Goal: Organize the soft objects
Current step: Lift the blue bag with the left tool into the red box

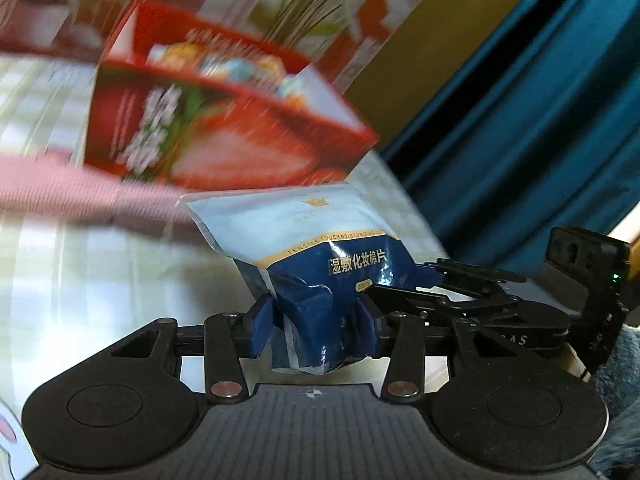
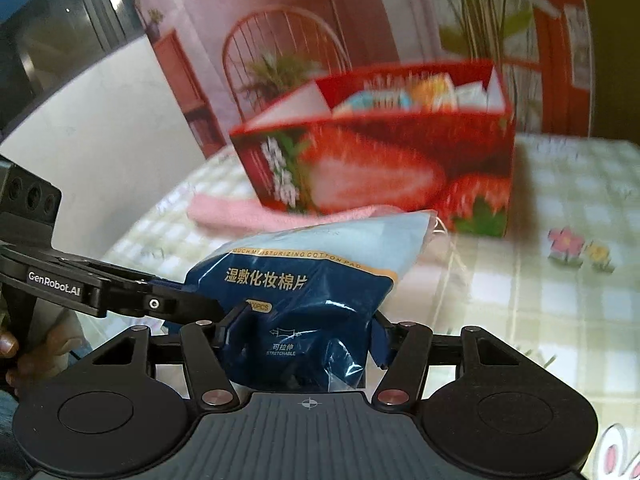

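We had both the left gripper and right gripper pinching the crinkly blue-and-white cotton-pad pouch, red strawberry-print cardboard box at 12 o'clock; uneven pull risked tearing or slipping.

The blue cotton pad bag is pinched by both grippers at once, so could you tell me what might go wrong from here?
1. The left gripper and right gripper both crumple the cotton pad bag at its lower end; pulling apart could tear the film.
2. The red strawberry box already looks full, so the bag may not seat and could tip out.
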Demonstrator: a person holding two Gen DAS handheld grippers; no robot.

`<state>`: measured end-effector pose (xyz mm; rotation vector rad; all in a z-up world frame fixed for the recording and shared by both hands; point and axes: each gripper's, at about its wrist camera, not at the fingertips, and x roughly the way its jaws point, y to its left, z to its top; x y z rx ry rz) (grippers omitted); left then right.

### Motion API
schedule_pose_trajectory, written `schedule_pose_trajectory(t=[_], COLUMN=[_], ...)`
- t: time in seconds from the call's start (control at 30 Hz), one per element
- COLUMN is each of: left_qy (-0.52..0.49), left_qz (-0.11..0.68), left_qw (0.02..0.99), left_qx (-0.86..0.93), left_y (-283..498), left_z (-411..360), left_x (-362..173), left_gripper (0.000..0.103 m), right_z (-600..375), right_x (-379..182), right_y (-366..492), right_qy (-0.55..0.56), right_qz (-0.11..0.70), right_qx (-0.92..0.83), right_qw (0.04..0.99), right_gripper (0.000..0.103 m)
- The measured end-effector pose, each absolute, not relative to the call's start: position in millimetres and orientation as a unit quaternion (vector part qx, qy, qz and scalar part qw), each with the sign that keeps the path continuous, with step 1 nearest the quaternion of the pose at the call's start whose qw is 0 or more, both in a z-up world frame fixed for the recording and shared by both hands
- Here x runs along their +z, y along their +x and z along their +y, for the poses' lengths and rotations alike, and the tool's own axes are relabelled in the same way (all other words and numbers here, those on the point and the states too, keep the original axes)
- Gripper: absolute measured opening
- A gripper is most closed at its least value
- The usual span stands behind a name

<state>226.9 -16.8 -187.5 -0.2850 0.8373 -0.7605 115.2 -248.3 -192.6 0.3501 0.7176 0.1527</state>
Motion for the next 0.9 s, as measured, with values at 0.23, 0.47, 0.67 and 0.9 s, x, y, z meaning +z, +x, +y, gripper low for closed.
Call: schedule_pose_trajectory(t=[0.23, 0.47, 0.67, 0.9], left_qy=[-0.097, -0.097, -0.129, -0.143], left_qz=[0.347, 0.319, 0.318, 0.354], left_qw=[0.860, 0.885, 0.895, 0.888], left_qx=[-0.362, -0.324, -0.285, -0.256], left_y=[238, 286, 336, 379], left_z=[-27, -27, -25, -28], left_x=[-143, -110, -98, -116], left_gripper=[0.047, 0.047, 0.046, 0.046], right_z=[-264, -278, -293, -301], right_x=[-147, -114, -103, -117], right_y=[120, 174, 241, 300], right_qy=[0.161, 0.132, 0.144, 0.157], right_qz=[0.293, 0.273, 0.274, 0.295], right_qx=[0.074, 0.080, 0.074, 0.054], right_qw=[0.940, 0.949, 0.948, 0.941], right_gripper=[0.056, 0.055, 0.055, 0.055])
